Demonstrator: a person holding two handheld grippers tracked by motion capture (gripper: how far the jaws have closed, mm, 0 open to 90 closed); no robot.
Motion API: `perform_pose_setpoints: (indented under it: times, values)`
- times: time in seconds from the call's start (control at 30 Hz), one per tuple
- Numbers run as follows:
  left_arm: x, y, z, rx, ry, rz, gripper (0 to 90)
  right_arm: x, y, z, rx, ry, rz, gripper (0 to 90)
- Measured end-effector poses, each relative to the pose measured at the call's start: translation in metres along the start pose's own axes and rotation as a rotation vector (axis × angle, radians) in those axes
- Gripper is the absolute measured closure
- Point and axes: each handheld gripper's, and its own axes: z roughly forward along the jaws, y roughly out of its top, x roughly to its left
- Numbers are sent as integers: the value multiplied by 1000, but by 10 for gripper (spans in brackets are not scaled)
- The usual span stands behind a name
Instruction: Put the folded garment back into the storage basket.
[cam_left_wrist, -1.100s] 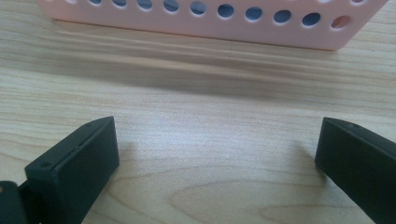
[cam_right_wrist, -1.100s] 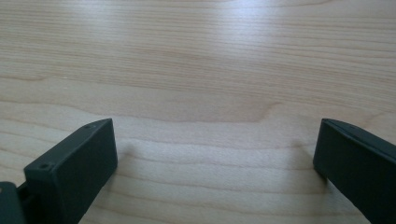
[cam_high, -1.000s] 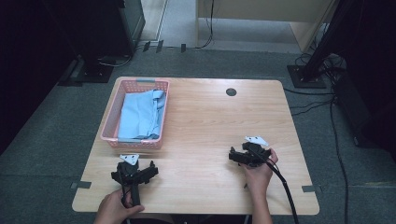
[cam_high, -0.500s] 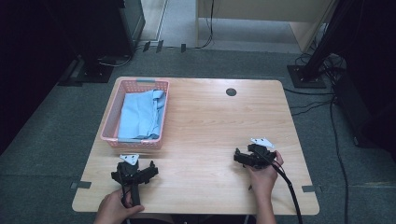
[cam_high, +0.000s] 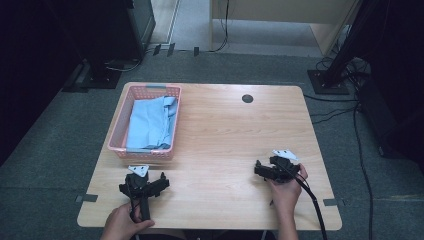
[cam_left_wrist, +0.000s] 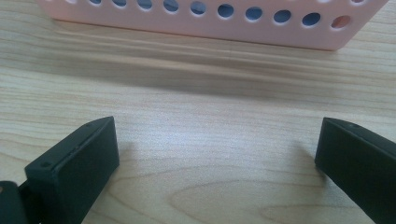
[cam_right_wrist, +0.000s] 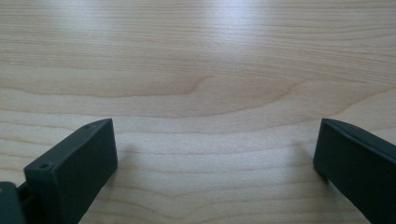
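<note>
The basket (cam_high: 146, 121) stands on the left half of the counter (cam_high: 225, 135), toward the far edge, with the folded cloth (cam_high: 150, 122) lying inside it. The left gripper (cam_high: 145, 184) rests on the counter just in front of the basket's near wall, near the front left edge, while the right gripper (cam_high: 260, 170) sits on the right half, near the front and well apart from both basket and left gripper. A cable port (cam_high: 247, 98) lies in the counter near the far edge, right of the basket and behind the right gripper.
</note>
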Motion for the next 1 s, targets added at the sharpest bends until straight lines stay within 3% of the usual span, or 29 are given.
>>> perform_pose_setpoints:
  times: [0.23, 1.0]
  values:
    - [0, 0, 0, 1, 0, 1, 0, -9, -3, -3, -5, -3, 23, 0]
    - [0, 0, 0, 1, 0, 1, 0, -32, -12, -13, -2, -40, 36, 0]
